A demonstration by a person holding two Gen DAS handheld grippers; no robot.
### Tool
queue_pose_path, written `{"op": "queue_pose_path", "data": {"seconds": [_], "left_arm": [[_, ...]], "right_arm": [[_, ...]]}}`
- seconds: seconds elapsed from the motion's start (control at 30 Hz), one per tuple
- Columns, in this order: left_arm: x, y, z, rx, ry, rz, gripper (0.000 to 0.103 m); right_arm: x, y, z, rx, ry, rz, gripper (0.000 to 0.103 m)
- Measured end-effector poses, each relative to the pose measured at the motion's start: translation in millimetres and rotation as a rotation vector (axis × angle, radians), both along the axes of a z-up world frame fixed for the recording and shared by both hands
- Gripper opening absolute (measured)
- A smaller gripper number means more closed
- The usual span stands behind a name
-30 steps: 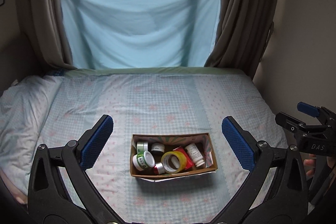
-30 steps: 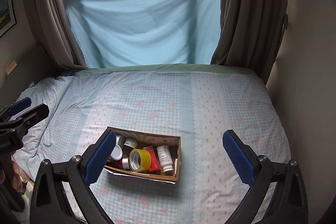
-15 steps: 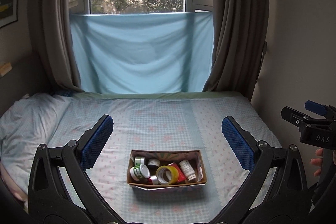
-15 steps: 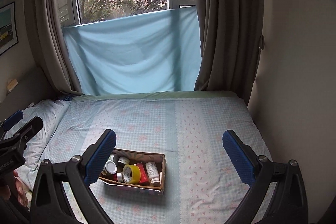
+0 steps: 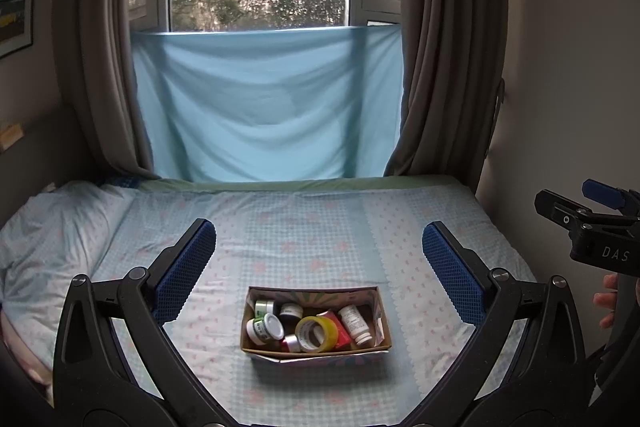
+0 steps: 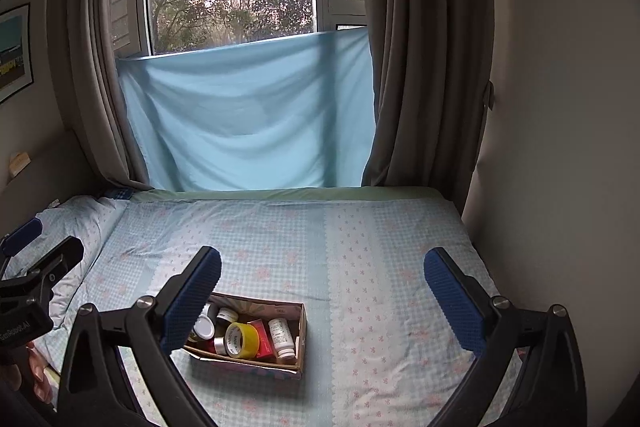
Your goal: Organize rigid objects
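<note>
A shallow cardboard box (image 5: pixel 316 349) sits on the bed near its front edge; it also shows in the right wrist view (image 6: pixel 296 367). Inside lie a yellow tape roll (image 5: pixel 316 333), a white pill bottle (image 5: pixel 355 323), a red packet (image 5: pixel 335 327) and several small jars (image 5: pixel 264 325). The tape roll (image 6: pixel 241 339) and bottle (image 6: pixel 282 338) show in the right wrist view too. My left gripper (image 5: pixel 318 267) is open and empty, held above and behind the box. My right gripper (image 6: pixel 322 295) is open and empty, to the right of the box.
The bed (image 5: pixel 320 227) has a checked blue sheet. A pillow (image 5: pixel 52 223) lies at the left. A light blue cloth (image 5: pixel 264 107) hangs under the window, with brown curtains (image 5: pixel 440 67) either side. A wall (image 6: pixel 560 147) runs along the right.
Both grippers have drawn back and tilted up: the box looks smaller and lower in view, and more of the window shows. Both stay open and empty.
</note>
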State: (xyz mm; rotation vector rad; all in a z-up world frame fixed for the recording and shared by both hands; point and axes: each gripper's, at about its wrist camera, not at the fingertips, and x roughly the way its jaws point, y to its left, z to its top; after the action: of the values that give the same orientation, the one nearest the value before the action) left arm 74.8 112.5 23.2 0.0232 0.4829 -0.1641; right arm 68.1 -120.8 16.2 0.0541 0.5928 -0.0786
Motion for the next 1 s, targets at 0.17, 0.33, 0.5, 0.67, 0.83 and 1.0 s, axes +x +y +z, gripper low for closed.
{"op": "queue_pose_path", "data": {"seconds": [0.17,0.33,0.5,0.67,0.83,1.0], "left_arm": [[-1.3,-0.9,0.8,0.003,-0.004,0.005,0.103],[-1.8,-0.8,0.6,0.004,-0.008,0.008,0.103],[-2.7,0.4,0.4,0.003,-0.014,0.014,0.103],[-2.6,1.2,-0.1,0.001,-0.014,0.013,0.103],[-3.8,0.1,0.8,0.001,-0.021,0.015,0.103],[-5.6,-0.3,1.4,0.003,-0.023,0.016,0.103]], "right_arm": [[1.1,0.0,0.2,-0.003,-0.003,-0.005,0.101],[1.4,-0.8,-0.8,-0.003,-0.003,-0.009,0.101],[-0.9,-0.2,-0.5,-0.006,-0.006,-0.012,0.101],[-0.1,-2.7,0.5,0.001,-0.008,-0.012,0.101],[-0.3,-2.7,1.6,-0.004,-0.014,-0.012,0.101],[-0.6,-2.9,2.0,-0.004,-0.016,-0.012,0.101]]}}
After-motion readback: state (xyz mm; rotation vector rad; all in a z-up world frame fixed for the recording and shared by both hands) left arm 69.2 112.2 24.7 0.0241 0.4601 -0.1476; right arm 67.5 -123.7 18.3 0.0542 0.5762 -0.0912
